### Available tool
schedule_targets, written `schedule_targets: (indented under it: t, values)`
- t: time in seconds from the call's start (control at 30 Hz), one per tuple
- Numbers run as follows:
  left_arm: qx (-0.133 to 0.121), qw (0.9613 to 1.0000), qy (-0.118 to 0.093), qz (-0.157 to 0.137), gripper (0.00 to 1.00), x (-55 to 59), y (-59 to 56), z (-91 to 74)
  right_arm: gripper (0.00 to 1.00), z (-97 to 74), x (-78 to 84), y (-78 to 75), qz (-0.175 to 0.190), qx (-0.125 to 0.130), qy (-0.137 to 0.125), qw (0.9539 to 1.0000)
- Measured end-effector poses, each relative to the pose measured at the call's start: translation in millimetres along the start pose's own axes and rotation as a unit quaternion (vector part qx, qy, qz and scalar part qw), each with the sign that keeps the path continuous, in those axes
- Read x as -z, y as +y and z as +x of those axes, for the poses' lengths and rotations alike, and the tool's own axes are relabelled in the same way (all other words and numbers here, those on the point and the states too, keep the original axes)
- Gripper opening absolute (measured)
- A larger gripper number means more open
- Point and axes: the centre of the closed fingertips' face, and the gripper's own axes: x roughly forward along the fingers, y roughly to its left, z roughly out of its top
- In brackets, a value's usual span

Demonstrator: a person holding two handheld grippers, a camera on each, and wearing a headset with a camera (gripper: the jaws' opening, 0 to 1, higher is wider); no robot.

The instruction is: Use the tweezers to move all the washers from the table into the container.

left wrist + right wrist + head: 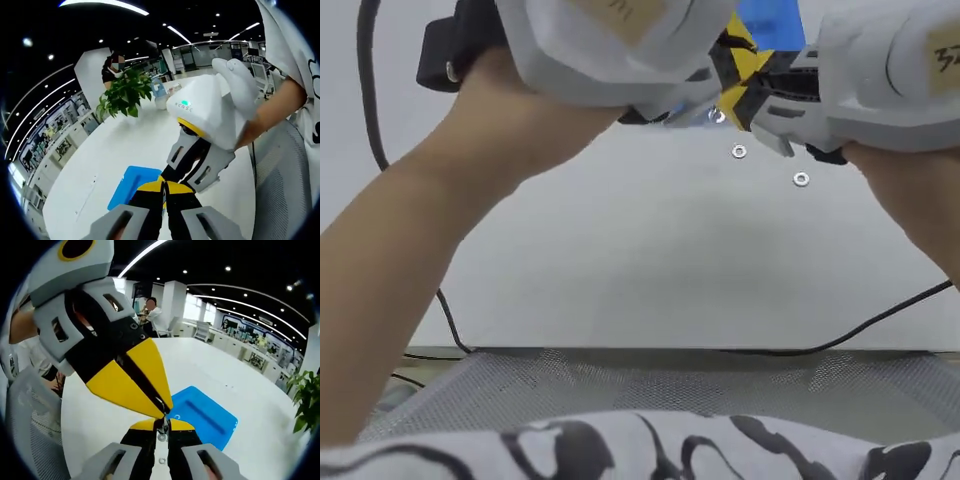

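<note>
Grippers meet tip to tip over table (pixel 650 250), likely adjusting grip: right gripper (pixel 162 424) clenched on thin tweezers (pixel 163 430), left gripper (pixel 164 411) jaws pressed together. Washers (pixel 739 151) on table; blue container (pixel 207 417) beyond.

Your left hand-held gripper (pixel 164 196) and right hand-held gripper (pixel 162 426) meet tip to tip, angled toward each other, each with its yellow-tipped jaws pressed close together. Your bare left forearm (pixel 430 230) and right forearm (pixel 915 195) reach forward, converging.
</note>
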Motion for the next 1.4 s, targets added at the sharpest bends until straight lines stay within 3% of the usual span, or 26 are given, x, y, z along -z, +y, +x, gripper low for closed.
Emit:
schedule_targets:
  t: [0.3,0.63,0.9,1.1,1.23,1.33,1.4]
  values:
    - [-0.046,0.9989,-0.012,-0.006,0.00,-2.2,32.3,5.0,0.04,16.5,-15.1,-25.4,-0.004,0.023,-0.020,0.9995]
    - [-0.077,0.9961,-0.012,-0.042,0.00,10.9,55.6,23.9,0.04,41.6,-5.7,-49.9,0.012,0.037,-0.015,0.9991]
    - [-0.093,0.9921,0.000,-0.085,0.00,29.0,64.7,37.1,0.03,63.1,7.6,-59.5,0.034,0.041,-0.005,0.9986]
    - [-0.104,0.9857,0.014,-0.131,0.00,42.8,72.1,48.5,0.03,72.6,19.7,-57.6,0.051,0.042,0.007,0.9978]
    - [-0.126,0.9779,0.025,-0.165,0.00,47.5,77.8,53.2,0.03,78.6,22.3,-59.8,0.062,0.044,0.011,0.9970]
    - [-0.141,0.9745,0.038,-0.171,0.00,50.0,79.3,56.9,0.02,81.6,25.2,-61.9,0.058,0.050,0.017,0.9969]
    - [-0.156,0.9693,0.044,-0.185,0.00,51.9,80.1,58.6,0.02,80.3,25.9,-63.2,0.062,0.054,0.020,0.9964]
